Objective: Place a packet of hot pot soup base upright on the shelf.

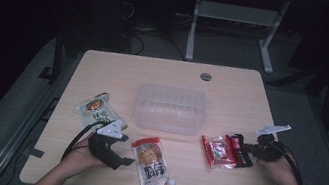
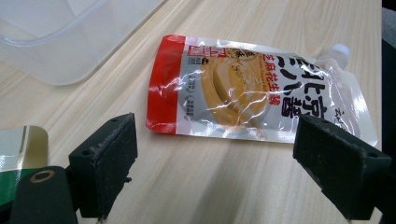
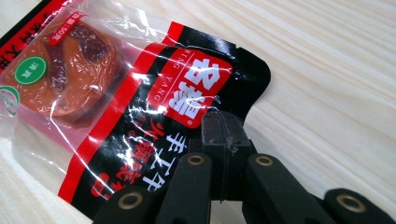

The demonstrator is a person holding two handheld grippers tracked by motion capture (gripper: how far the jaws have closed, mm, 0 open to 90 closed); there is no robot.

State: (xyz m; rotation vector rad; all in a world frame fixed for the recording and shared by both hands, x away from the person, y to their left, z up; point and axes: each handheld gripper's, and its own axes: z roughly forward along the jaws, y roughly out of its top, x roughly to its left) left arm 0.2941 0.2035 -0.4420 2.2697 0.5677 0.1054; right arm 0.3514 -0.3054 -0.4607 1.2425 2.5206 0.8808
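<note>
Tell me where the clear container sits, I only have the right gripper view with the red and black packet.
Observer: In the high view the clear container stands mid-table, up and left of the red and black packet, apart from it.
Operator: What's the left gripper doing?
Observer: The left gripper is open, aimed at a spouted sauce pouch lying flat.
Operator: Anything else out?
Observer: A green packet lies left of the container.

three food pouches (image 1: 154, 164), one clear plastic tub (image 1: 168, 107), one table (image 1: 233, 91)
</note>
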